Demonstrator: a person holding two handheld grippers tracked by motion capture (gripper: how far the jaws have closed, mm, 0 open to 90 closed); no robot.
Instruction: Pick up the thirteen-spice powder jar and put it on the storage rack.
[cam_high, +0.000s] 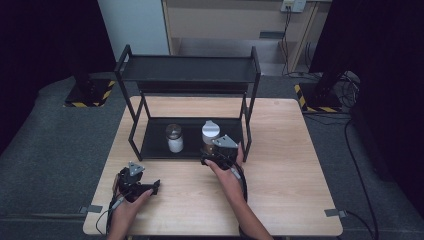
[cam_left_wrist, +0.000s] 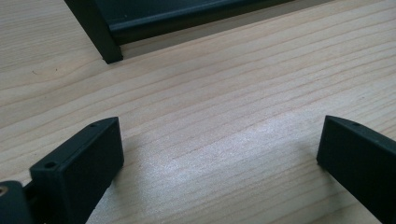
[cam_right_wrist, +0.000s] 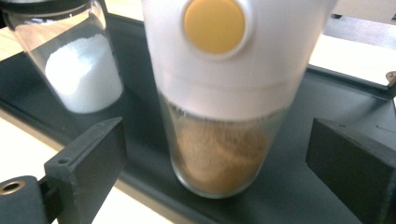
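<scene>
A clear jar of brown powder with a white cap and a yellow button (cam_right_wrist: 219, 140) stands upright on the lower shelf of a black rack (cam_right_wrist: 294, 205). It stands between the jaws of my right gripper (cam_right_wrist: 217, 154), which is open, with a gap showing on each side of the glass. From above, that jar (cam_high: 210, 132) sits at the shelf's right part with the right gripper (cam_high: 216, 148) just in front of it. A second jar of white powder (cam_high: 175, 139) stands to its left. My left gripper (cam_left_wrist: 219, 149) is open over bare wood, with nothing between its jaws.
The two-tier black rack (cam_high: 155, 145) stands at the back middle of the wooden table (cam_high: 285, 170); one of its legs (cam_left_wrist: 100, 32) is a little ahead of the left gripper (cam_high: 152, 187). The top shelf (cam_high: 187, 69) overhangs the jars. Cables trail from both grippers.
</scene>
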